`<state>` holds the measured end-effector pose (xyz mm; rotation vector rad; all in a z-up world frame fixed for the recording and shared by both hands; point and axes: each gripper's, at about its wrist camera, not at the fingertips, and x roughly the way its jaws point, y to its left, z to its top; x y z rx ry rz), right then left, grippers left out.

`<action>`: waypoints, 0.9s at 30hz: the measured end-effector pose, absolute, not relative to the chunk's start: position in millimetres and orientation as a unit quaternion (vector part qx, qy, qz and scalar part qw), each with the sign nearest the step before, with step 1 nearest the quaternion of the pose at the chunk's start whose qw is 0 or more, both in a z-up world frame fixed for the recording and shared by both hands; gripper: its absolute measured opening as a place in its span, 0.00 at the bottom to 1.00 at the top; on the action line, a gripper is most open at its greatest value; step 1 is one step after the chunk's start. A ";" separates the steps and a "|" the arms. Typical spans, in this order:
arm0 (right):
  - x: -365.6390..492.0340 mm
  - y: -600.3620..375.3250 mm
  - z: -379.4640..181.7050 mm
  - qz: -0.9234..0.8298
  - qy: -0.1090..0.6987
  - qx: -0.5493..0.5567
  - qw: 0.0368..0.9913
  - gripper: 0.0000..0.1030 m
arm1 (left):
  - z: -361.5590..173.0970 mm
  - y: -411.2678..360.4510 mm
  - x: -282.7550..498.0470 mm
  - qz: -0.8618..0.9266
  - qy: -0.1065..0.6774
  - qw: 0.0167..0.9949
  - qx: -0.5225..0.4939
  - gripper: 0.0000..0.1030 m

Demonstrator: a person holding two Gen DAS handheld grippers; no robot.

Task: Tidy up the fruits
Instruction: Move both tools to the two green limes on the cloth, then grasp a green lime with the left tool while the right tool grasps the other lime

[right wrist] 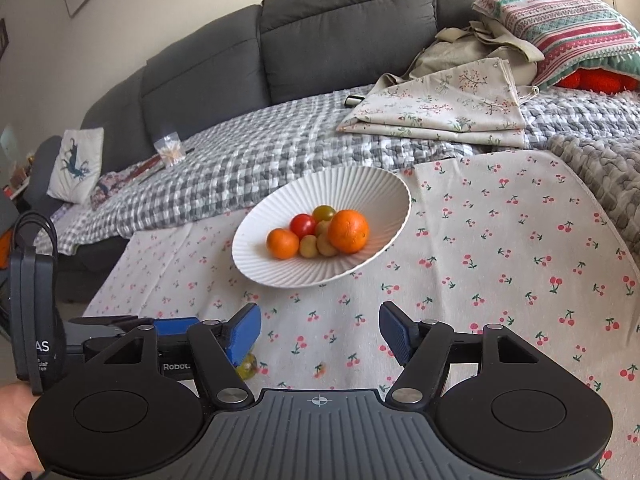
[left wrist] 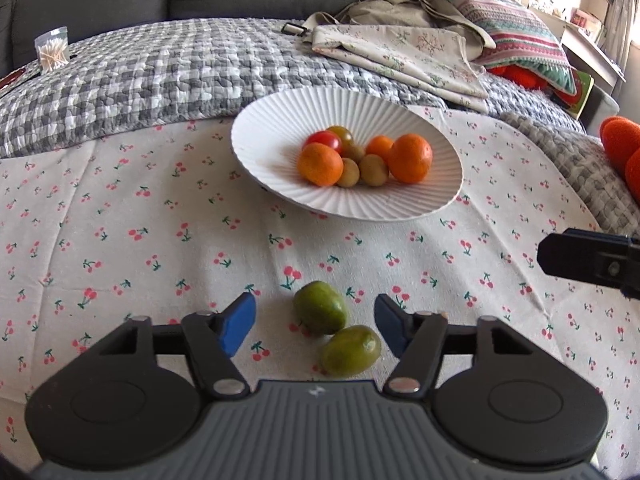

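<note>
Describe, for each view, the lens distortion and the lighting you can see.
Left wrist view: fisheye bends the cloth edges, window glare washes out the top right. Right wrist view: sofa curves strongly; soft daylight, gentle shadow inside the bowl.

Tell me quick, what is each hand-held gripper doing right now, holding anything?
Left hand-held gripper: open, holding nothing; two green tomatoes lie on the cloth between its fingers.
Right hand-held gripper: open, holding nothing.
</note>
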<state>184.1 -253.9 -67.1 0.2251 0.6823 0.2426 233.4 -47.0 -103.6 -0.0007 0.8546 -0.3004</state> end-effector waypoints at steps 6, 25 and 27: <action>185.1 -253.4 -70.4 0.118 0.338 0.106 0.928 0.64 | -111.9 -48.7 240.1 -0.152 0.419 0.895 -0.022 0.35; 189.0 -250.7 -76.8 0.129 0.344 0.104 0.924 0.64 | -115.5 -47.6 248.1 -0.143 0.415 0.898 -0.028 0.25; 189.9 -249.2 -79.1 0.135 0.345 0.103 0.923 0.64 | -111.9 -44.4 248.3 -0.142 0.413 0.899 -0.033 0.25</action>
